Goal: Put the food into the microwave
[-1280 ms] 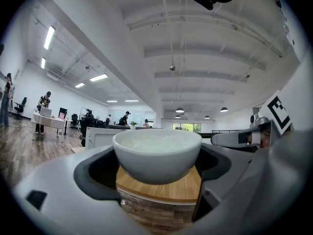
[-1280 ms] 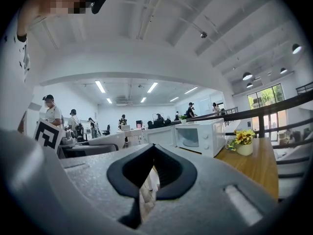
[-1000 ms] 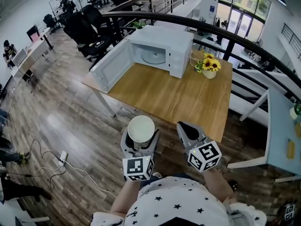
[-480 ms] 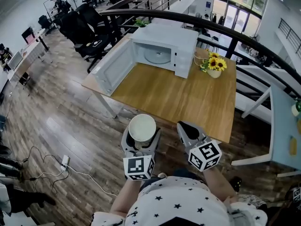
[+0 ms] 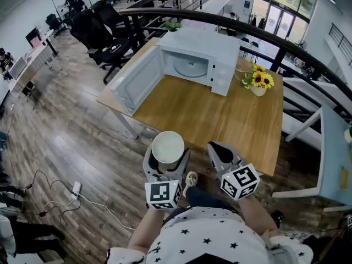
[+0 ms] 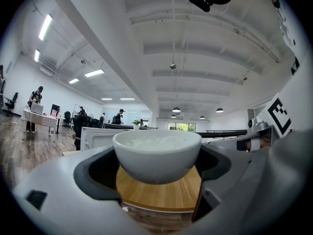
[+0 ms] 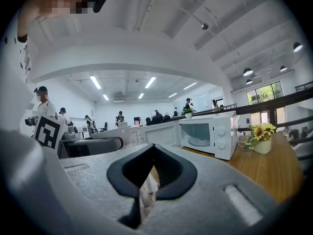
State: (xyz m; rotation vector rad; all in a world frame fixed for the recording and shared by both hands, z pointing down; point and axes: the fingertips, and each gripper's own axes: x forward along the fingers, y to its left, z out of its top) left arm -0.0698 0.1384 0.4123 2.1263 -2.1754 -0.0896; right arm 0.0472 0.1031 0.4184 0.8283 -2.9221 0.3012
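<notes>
Two tongs are held side by side over the wooden floor (image 5: 82, 147), just short of the near edge of the one bench (image 5: 220, 117). The left tongs (image 5: 165, 167) clamp one white bowl (image 5: 168, 147), filled with pale food (image 6: 157, 140), between both jaws. The right tongs (image 5: 219, 152) are closed, jaw tips together, nothing between them. One white microwave (image 5: 212, 45) stands at the bench's far end, its one door (image 5: 135, 78) swung wide open, one turntable (image 5: 191, 66) visible inside. One vase of sunflowers (image 5: 259, 82) stands just beside the microwave
</notes>
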